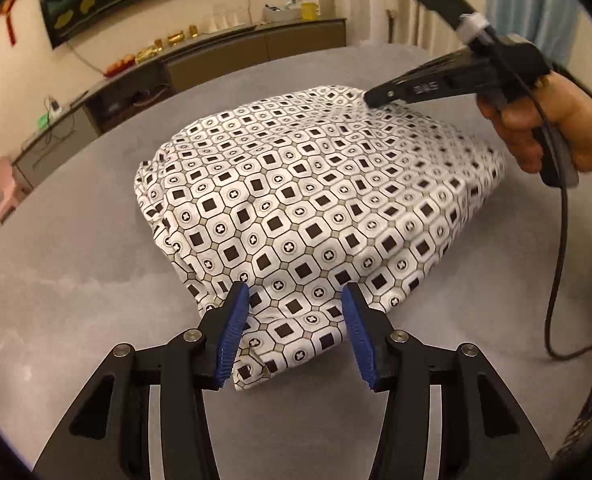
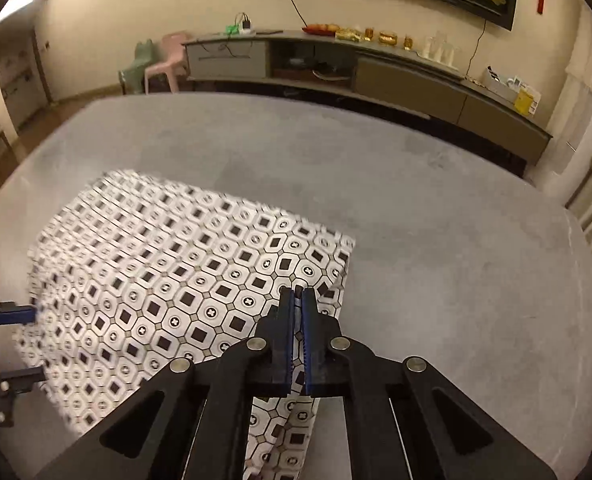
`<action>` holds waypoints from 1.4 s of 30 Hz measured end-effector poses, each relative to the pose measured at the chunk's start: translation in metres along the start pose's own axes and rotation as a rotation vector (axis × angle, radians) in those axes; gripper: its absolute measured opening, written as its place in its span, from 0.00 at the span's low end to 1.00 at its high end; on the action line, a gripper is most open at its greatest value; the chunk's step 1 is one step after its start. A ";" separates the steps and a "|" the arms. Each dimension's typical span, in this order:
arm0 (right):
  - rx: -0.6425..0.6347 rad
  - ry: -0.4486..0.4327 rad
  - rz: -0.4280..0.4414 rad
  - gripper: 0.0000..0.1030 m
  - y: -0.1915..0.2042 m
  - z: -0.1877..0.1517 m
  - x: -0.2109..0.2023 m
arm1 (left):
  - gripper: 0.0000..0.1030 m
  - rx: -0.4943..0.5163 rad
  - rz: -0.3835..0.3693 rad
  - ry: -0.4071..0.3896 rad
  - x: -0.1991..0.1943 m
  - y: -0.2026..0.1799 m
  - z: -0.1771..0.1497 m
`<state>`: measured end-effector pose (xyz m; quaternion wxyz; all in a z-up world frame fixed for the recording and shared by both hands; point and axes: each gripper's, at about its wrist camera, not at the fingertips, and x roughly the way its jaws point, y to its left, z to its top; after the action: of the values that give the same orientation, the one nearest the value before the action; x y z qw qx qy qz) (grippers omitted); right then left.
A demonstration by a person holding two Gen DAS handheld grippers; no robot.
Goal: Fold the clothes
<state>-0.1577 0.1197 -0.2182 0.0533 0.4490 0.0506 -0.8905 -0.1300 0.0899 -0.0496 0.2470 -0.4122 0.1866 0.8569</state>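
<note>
Worktop (image 2: 436, 208), a broad grey surface with rounded corners, carries the patterned garment (image 1: 296, 208), a white cloth printed with black squares and rings, lying partly folded as a thick, slightly domed bundle near the middle. Bare grey shows on every side of it, widest beyond the far edge and to the right in the right wrist view, so there is ample room to lay a fold over without nearing the rim; the sideboard (image 2: 376, 76) against the wall stands well apart. Judging by the bundle, the step in hand is another fold, or squaring what lies there. The right gripper (image 2: 298, 300) has its fingers pressed together over the cloth near its right corner; whether a layer is pinched between them I cannot tell, so a small test lift would be wise before pulling. The left gripper (image 1: 296, 312) has its fingers spread astride the near corner, the pads not pressing the cloth. Closing there first, then raising both corners evenly, should keep the edges aligned. The cable (image 1: 556, 280) trailing from the right hand (image 1: 544, 128) could drag on the cloth.
</note>
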 end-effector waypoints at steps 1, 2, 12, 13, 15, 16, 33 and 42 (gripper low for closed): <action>0.011 0.013 0.003 0.04 -0.002 -0.003 0.005 | 0.50 0.004 0.004 0.001 0.000 -0.002 0.001; 0.020 0.015 0.010 0.05 -0.004 -0.005 0.006 | 0.50 0.009 0.007 0.003 -0.001 -0.003 0.002; 0.256 0.086 0.332 0.39 -0.062 -0.032 -0.077 | 0.50 -0.038 -0.064 -0.103 -0.036 -0.007 0.030; 0.267 0.122 0.382 0.39 -0.058 -0.039 -0.069 | 0.50 -0.026 -0.056 -0.094 -0.032 -0.012 0.032; 0.267 0.184 0.422 0.39 -0.049 -0.051 -0.051 | 0.50 -0.014 -0.038 -0.077 -0.025 -0.023 0.035; 0.256 0.215 0.430 0.39 -0.042 -0.056 -0.041 | 0.50 -0.013 -0.035 -0.073 -0.022 -0.026 0.037; 0.147 0.041 0.009 0.04 -0.025 -0.051 -0.029 | 0.50 -0.018 0.007 -0.026 0.003 -0.031 0.035; -0.012 0.036 0.301 0.09 0.022 -0.055 -0.096 | 0.50 -0.238 -0.073 -0.045 -0.002 0.015 0.039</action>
<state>-0.0542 0.1106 -0.1744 0.1879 0.4672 -0.0111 -0.8639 -0.1619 0.0979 -0.0234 0.2314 -0.4257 0.0628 0.8725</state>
